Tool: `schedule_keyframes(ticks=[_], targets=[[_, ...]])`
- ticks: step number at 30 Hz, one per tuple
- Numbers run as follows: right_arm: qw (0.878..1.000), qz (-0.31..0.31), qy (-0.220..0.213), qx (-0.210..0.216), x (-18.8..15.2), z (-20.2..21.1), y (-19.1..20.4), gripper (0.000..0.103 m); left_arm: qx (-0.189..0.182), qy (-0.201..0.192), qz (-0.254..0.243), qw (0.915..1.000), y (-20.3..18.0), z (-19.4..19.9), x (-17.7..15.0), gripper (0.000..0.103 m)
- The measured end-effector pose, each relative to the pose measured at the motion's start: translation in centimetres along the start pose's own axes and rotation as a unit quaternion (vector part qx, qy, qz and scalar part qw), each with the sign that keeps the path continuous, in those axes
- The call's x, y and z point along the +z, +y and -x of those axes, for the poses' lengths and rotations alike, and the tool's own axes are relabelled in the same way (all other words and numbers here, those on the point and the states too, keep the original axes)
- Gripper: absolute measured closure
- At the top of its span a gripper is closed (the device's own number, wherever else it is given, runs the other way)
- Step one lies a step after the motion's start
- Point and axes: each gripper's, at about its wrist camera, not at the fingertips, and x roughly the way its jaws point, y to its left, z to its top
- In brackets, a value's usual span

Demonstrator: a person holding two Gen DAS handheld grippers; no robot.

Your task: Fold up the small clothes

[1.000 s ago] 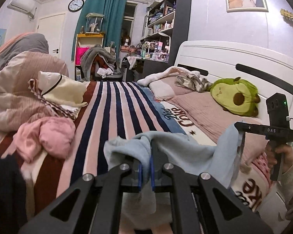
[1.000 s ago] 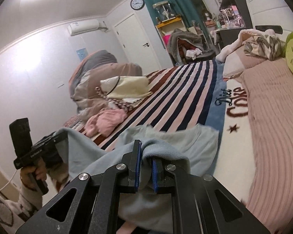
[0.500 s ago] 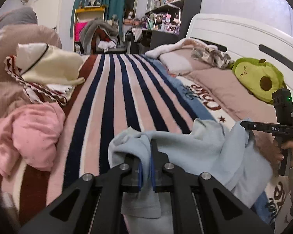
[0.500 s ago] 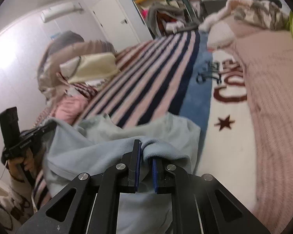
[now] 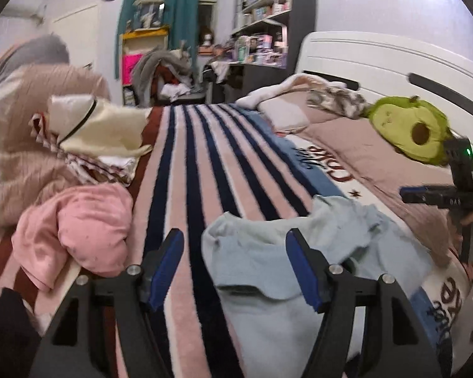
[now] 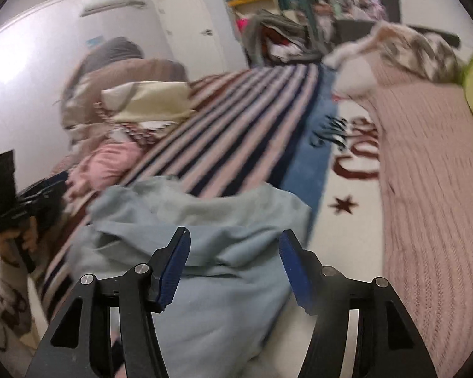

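Looking at both wrist views, we've got the light blue garment point(image 5: 277, 271) lying rumpled on the striped blanket point(image 5: 205, 163), low and centre in each frame. Our left gripper point(image 5: 235, 267) has its jaws wide apart with nothing between them; the blue pads sit either side of the garment's near left corner, above the cloth as far as we can tell. Our right gripper point(image 6: 233, 264) is the same story: jaws spread, empty, hovering over the bunched upper edge of the cloth.

What could go wrong from here, in our opinion:
- The garment isn't flat. One edge is flopped over and the right side is heaped, so any fold made now would probably lock in wrinkles and come out lopsided.
- If we pinch into that heap we could easily catch two layers, or snag the fuzzy blanket along with the cloth.
- The pink garment point(image 5: 75, 230) sits close by at lower left of the left view, so a wide sweep could drag it into the work area.
- The right view is motion-blurred, so aiming off it is dicey.

Readable writing: the blanket's white panel, centre right, shows dark script and red letters that look like "Coke". The other gripper's body, at the right edge of the left view, reads "DAS".
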Motion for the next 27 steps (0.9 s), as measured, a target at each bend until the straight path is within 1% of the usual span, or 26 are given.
schedule_keyframes(ticks=[2,4,7,9,11,16,19,22,25,27], targets=[[1.0,0.025,0.007,0.007,0.3,0.2,1.6,0.051,-0.02,0.005,-0.011,0.9997,-1.1,0.5,0.0,0.039],[0.999,0.039,0.015,0.003,0.7,-0.4,2.4,0.051,-0.032,0.015,-0.022,0.9991,-1.9,0.2,0.0,0.038],[0.998,0.046,0.032,-0.005,1.6,-2.1,2.2,0.049,-0.023,0.021,-0.028,0.9991,-2.3,-0.7,0.4,0.036],[0.998,0.039,0.044,-0.009,2.1,-3.4,1.1,0.048,-0.02,0.025,-0.023,0.9992,-2.0,-1.7,0.9,0.036],[0.998,0.035,0.053,-0.008,2.4,-4.6,0.3,0.047,-0.022,0.03,-0.022,0.9991,-1.4,-3.2,1.5,0.032],[0.993,0.061,0.099,-0.014,3.8,-10.0,-1.7,0.046,-0.021,0.069,-0.033,0.9969,0.8,-8.7,3.0,0.031],[0.989,0.07,0.125,-0.017,4.8,-13.1,-2.8,0.046,-0.009,0.1,-0.035,0.9943,2.6,-12.5,3.5,0.032],[0.986,0.077,0.149,-0.006,6.0,-15.9,-3.9,0.039,-0.035,0.132,-0.021,0.9904,3.9,-16.6,3.9,0.031],[0.982,0.092,0.167,-0.003,6.6,-18.1,-4.7,0.039,-0.041,0.153,-0.024,0.9871,4.4,-19.7,3.6,0.032],[0.978,0.093,0.186,0.017,6.4,-19.1,-5.0,0.04,-0.055,0.172,-0.016,0.9834,4.7,-21.6,3.2,0.032]])
